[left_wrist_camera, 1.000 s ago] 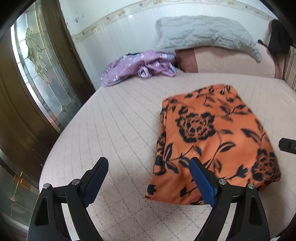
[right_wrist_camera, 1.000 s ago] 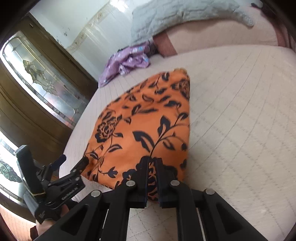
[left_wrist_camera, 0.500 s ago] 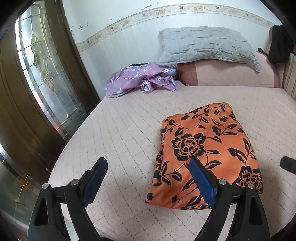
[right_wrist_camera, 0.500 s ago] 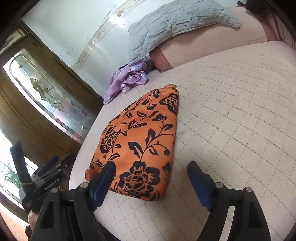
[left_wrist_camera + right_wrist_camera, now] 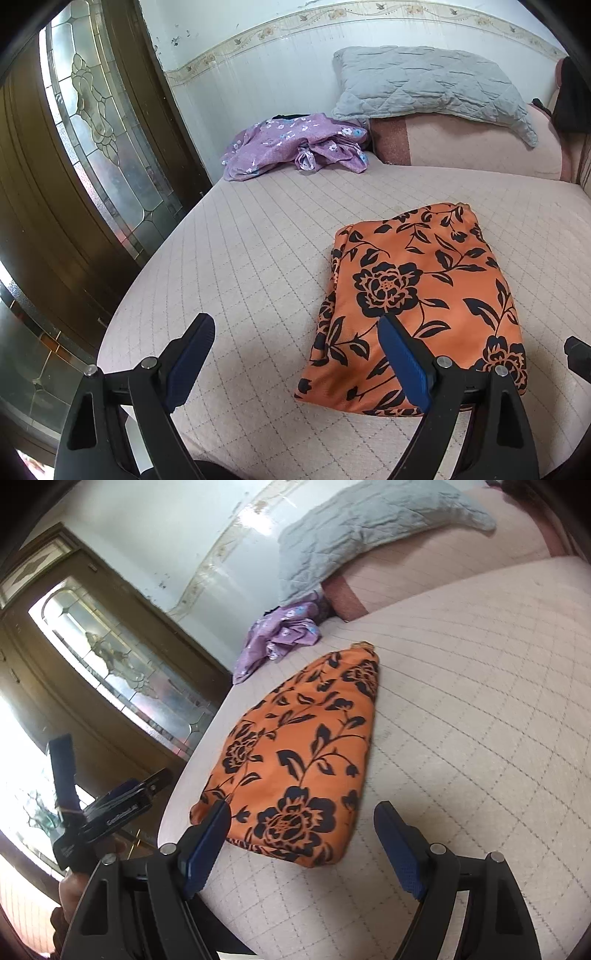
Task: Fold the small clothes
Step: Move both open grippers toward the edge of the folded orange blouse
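A folded orange garment with black flowers [image 5: 417, 295] lies flat on the pink quilted bed [image 5: 258, 240]. My left gripper [image 5: 293, 325] hovers open over the bed at the garment's near left corner, with nothing between its blue pads. In the right wrist view the same garment [image 5: 303, 746] stretches away from me. My right gripper [image 5: 302, 810] stands open just short of the garment's near edge, its pads clear of the fabric. A crumpled purple flowered garment [image 5: 295, 147] lies at the far end of the bed.
A grey pillow [image 5: 424, 85] leans on a pink bolster at the head of the bed. A dark wooden door with leaded glass [image 5: 92, 129] stands close along the bed's left edge. A hand holds the left tool [image 5: 110, 805] beyond that edge.
My right gripper was shut on the orange garment's near edge; it has let go, opened wide and drawn back. The left gripper has lifted a little and stays open.
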The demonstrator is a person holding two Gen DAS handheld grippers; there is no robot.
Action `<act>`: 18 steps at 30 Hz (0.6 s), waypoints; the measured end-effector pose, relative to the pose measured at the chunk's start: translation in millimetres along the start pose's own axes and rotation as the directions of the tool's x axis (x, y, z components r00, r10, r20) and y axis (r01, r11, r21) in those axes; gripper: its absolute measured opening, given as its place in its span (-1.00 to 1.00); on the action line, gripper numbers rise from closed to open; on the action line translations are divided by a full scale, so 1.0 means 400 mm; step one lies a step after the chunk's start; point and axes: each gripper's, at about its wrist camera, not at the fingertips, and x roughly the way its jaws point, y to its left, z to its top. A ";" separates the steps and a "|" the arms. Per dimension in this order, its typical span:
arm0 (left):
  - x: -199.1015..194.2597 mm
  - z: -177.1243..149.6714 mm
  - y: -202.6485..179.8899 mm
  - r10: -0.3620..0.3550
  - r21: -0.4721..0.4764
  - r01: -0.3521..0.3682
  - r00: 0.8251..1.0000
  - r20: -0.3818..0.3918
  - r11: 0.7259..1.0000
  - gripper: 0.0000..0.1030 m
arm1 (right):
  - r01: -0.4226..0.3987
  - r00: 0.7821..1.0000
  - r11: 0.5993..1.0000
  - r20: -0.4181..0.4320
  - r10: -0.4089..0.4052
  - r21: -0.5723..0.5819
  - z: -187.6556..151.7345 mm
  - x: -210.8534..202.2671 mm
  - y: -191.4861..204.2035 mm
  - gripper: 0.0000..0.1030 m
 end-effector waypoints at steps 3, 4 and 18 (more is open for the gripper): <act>-0.003 -0.002 0.003 -0.005 -0.007 0.005 1.000 -0.001 1.000 0.75 | -0.011 1.000 1.000 0.008 0.011 -0.009 -0.005 -0.003 0.005 0.60; -0.004 -0.002 0.004 -0.005 -0.008 0.005 1.000 -0.001 1.000 0.75 | -0.015 1.000 1.000 0.009 0.015 -0.007 -0.005 -0.004 0.003 0.60; -0.027 0.011 0.008 0.001 -0.006 -0.001 1.000 0.020 1.000 0.75 | -0.056 0.998 0.998 0.040 0.057 -0.015 -0.001 -0.027 0.003 0.61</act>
